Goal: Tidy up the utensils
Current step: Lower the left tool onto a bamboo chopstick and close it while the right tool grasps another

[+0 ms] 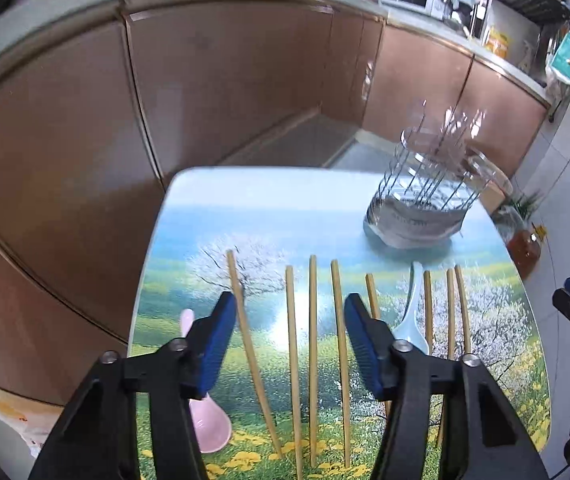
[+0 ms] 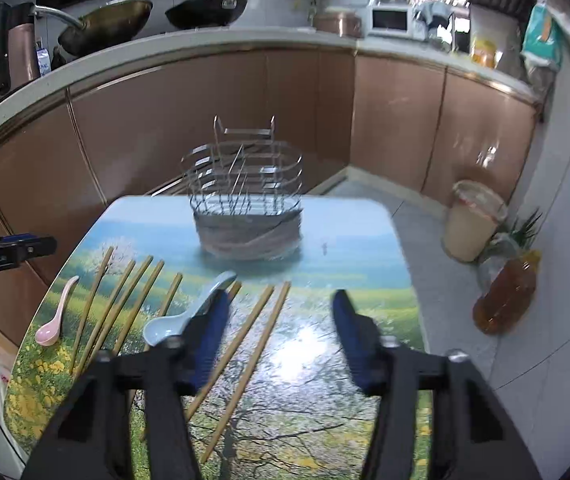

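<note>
Several bamboo chopsticks (image 1: 313, 352) lie side by side on the landscape-print table (image 1: 245, 208). A pink spoon (image 1: 209, 424) lies at the left, and a pale blue spoon (image 1: 411, 320) sits among the right-hand sticks. A wire utensil holder (image 1: 425, 196) stands at the far right of the table. My left gripper (image 1: 289, 312) hovers open above three chopsticks, pads apart and touching nothing. In the right wrist view the right gripper (image 2: 281, 308) is open over two chopsticks (image 2: 253, 344), with the blue spoon (image 2: 181, 320) by its left finger and the holder (image 2: 245, 216) straight ahead.
Brown kitchen cabinets (image 2: 213, 120) curve around behind the table. On the floor to the right stand a lidded bucket (image 2: 473, 224), a plant and an amber oil bottle (image 2: 505, 296). Woks (image 2: 205, 12) and a microwave (image 2: 389, 20) sit on the counter.
</note>
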`<state>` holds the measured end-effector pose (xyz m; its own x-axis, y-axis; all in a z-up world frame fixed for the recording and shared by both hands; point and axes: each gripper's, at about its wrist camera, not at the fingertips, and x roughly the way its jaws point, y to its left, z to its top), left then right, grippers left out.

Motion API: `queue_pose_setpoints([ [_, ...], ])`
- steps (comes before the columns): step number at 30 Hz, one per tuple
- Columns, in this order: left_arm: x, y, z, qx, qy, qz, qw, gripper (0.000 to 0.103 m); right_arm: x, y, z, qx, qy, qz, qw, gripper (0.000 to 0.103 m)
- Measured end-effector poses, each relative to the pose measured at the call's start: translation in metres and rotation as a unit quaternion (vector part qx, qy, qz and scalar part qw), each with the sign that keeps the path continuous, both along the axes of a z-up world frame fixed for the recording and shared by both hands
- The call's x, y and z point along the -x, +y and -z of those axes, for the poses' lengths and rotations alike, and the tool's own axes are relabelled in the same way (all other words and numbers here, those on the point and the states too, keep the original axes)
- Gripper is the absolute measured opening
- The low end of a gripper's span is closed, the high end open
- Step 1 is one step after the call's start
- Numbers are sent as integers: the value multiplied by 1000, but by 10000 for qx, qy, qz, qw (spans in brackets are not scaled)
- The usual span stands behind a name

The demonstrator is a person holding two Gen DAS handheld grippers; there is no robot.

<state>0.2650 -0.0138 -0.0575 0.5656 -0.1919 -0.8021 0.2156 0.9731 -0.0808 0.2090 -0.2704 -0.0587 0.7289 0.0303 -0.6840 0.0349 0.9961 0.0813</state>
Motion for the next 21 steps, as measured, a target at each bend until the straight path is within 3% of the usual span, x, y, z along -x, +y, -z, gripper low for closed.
queue_pose_setpoints([
  [6, -42, -10, 29, -132, 733, -10, 9972, 43, -26, -6, 25, -256, 523, -89, 9983, 43],
  [12, -75, -24, 64, -425, 1358, 5, 9898, 37, -55, -8, 48, -759, 1241, -315, 9889, 39],
  [21, -92, -24, 79, -583, 1568, -106, 9859, 36, -101, -6, 76, -1565, 2136, -339, 9637, 35],
])
